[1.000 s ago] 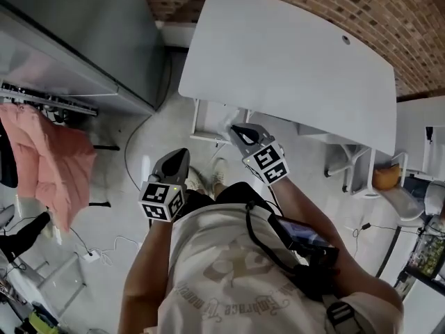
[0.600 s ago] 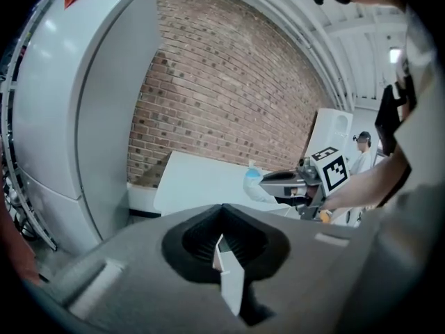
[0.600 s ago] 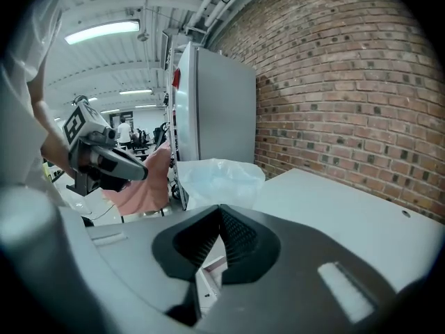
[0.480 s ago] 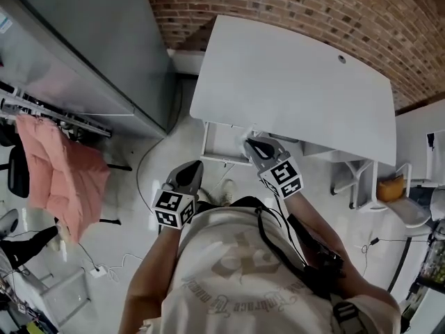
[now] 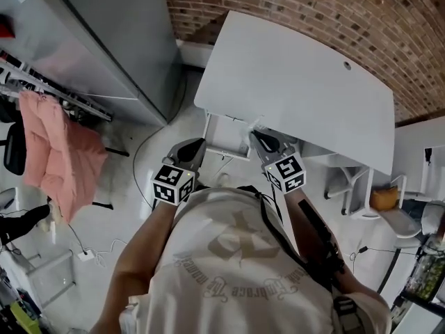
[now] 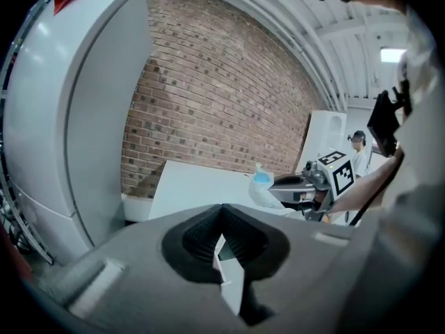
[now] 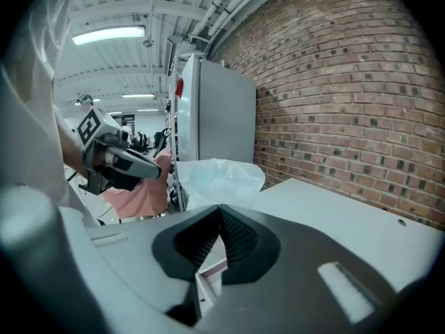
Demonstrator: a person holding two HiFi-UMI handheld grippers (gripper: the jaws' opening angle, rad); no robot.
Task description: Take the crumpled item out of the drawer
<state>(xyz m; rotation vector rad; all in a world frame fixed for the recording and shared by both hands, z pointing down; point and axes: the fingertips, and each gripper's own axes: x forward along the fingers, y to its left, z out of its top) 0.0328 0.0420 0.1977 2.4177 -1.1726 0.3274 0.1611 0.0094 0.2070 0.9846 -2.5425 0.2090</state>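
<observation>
Where the right gripper (image 7: pixel 221 209) brings its ribbed black pads together at the tips, the crumpled item (image 7: pixel 217 181) (a thin, translucent plastic bag, whitish with a pale blue tinge) bunches up just beyond them. The left gripper view shows it hanging at that gripper's nose, so the jaws are pinched shut on a fold of it. The left gripper (image 6: pixel 222 209) has its pads closed tip to tip as well, with nothing caught in them; only a sliver of white surface shows through the gap lower down. Both tools are held side by side in front of the person's cream T-shirt (image 5: pixel 236 270), pointing a little downward toward the far side, the left one slightly apart from the right. Just beneath and beyond their tips is the drawer (image 5: pixel 224 152) — a white frame standing open under the near edge of the white desk (image 5: pixel 299 82). The bag is up out of it, held in the air at the right gripper's tip, close to the desk edge. Beyond the desk runs a red brick wall (image 5: pixel 292 5). To the left stands a tall grey cabinet (image 5: pixel 111 40), and farther left a pink garment (image 5: pixel 59 152) hangs from a rail above the pale floor.
</observation>
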